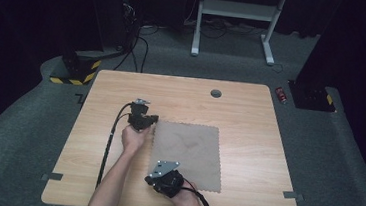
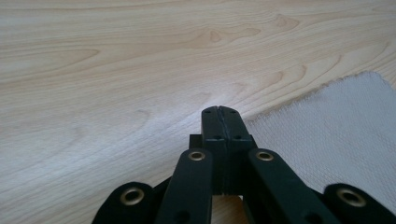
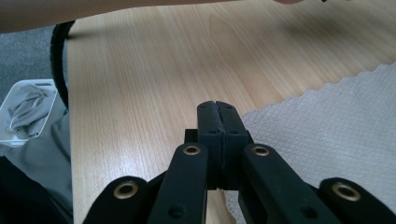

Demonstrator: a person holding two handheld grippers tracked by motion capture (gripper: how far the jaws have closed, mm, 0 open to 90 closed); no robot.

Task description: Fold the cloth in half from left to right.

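On the light wooden desk (image 1: 248,139) lies a flat grey-brown square cloth with scalloped edges (image 1: 189,153). From above, the left tongs (image 1: 144,122) sit at its far left corner and the right tongs (image 1: 164,179) at its near left corner. Each gripper view shows jaws pressed fully together at the cloth's edge, whether pinching fabric is unclear. The right gripper view adds a white bin holding grey cloth (image 3: 25,112) on the floor.

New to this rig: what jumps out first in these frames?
A grey cloth with scalloped edges lies flat at the middle of the wooden table. The left gripper sits at the cloth's far left corner and the right gripper at its near left corner. Both are shut, apparently pinching the cloth's edge.
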